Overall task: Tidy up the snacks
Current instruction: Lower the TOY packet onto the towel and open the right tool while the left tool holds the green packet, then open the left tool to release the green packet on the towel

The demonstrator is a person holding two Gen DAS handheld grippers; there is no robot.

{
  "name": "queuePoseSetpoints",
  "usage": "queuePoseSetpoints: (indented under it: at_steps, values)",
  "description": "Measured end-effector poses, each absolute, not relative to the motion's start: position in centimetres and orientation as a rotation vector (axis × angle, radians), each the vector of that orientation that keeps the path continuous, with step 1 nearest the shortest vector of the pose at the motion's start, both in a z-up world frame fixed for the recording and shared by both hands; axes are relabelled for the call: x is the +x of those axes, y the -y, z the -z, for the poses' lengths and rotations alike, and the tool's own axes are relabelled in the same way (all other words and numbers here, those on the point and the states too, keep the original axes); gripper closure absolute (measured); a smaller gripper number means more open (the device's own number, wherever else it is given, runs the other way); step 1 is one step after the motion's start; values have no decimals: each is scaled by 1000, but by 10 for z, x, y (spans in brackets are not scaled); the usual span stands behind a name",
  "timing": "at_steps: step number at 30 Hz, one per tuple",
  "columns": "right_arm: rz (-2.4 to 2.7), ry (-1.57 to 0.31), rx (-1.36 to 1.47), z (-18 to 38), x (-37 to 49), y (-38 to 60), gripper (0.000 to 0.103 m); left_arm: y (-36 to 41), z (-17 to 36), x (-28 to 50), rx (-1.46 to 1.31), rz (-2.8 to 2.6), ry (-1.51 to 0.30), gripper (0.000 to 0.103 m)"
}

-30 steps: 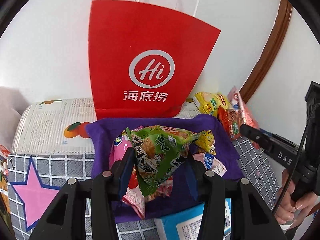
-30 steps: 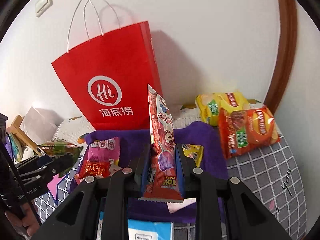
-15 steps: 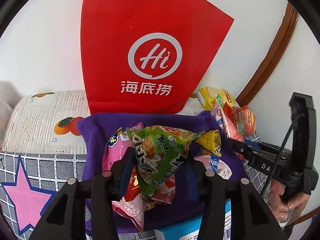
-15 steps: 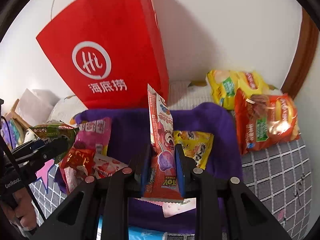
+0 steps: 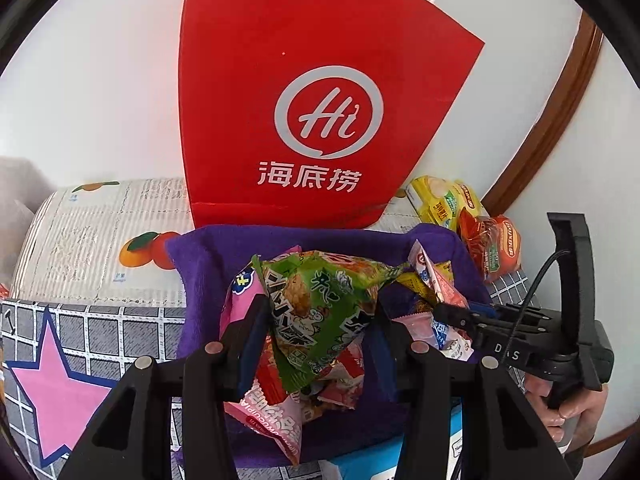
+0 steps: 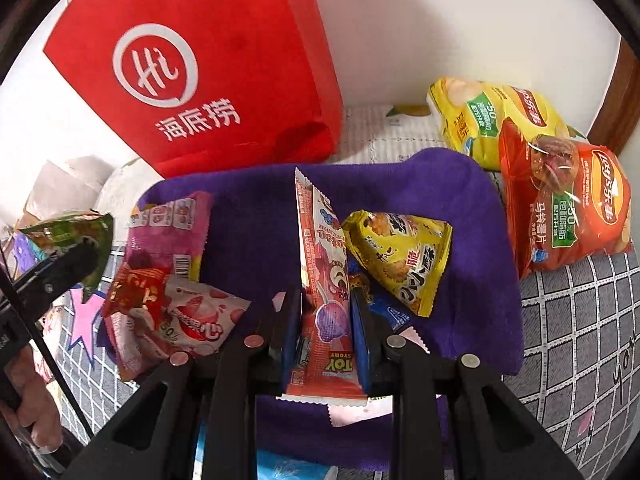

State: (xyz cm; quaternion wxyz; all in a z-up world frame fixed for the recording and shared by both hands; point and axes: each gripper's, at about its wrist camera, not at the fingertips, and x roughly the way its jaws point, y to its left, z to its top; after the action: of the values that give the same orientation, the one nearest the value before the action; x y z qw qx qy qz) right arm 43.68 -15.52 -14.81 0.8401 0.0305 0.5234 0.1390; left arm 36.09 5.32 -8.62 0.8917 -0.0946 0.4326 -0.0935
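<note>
Two snacks are in my tongs: my left tongs (image 5: 316, 320) squeeze a green packet (image 5: 320, 312) and my right tongs (image 6: 324, 320) squeeze a red lollipop packet (image 6: 324, 280), both held up over the purple cloth (image 6: 460, 184). I think I am only partway done. More small packets lie on that cloth, and nothing seems to be in the red bag (image 6: 192, 60) behind it yet, though I cannot see inside.

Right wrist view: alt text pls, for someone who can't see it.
The right gripper has its jaws shut on a tall pink lollipop packet, held upright over a purple cloth strewn with small snack packets. A red paper bag stands behind against the wall, and two crisp bags lie at right.
</note>
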Motion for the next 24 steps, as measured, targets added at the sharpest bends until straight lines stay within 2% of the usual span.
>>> queuePoseSetpoints:
  at_steps: [5,9,10,24]
  values:
    - [-291,-1139,39,158,440,149,75,-53,91,363,-205,203,-916,57]
    - [-307,-1127,9,154,436,144,60,-48,96,364,-204,213,-931,57]
    - [-307,-1113,5,150,434,145,59,-48,96,364,-203,216,-934,57]
    - [-295,-978,39,101,416,167,56,-29,114,368,-142,227,-977,56]
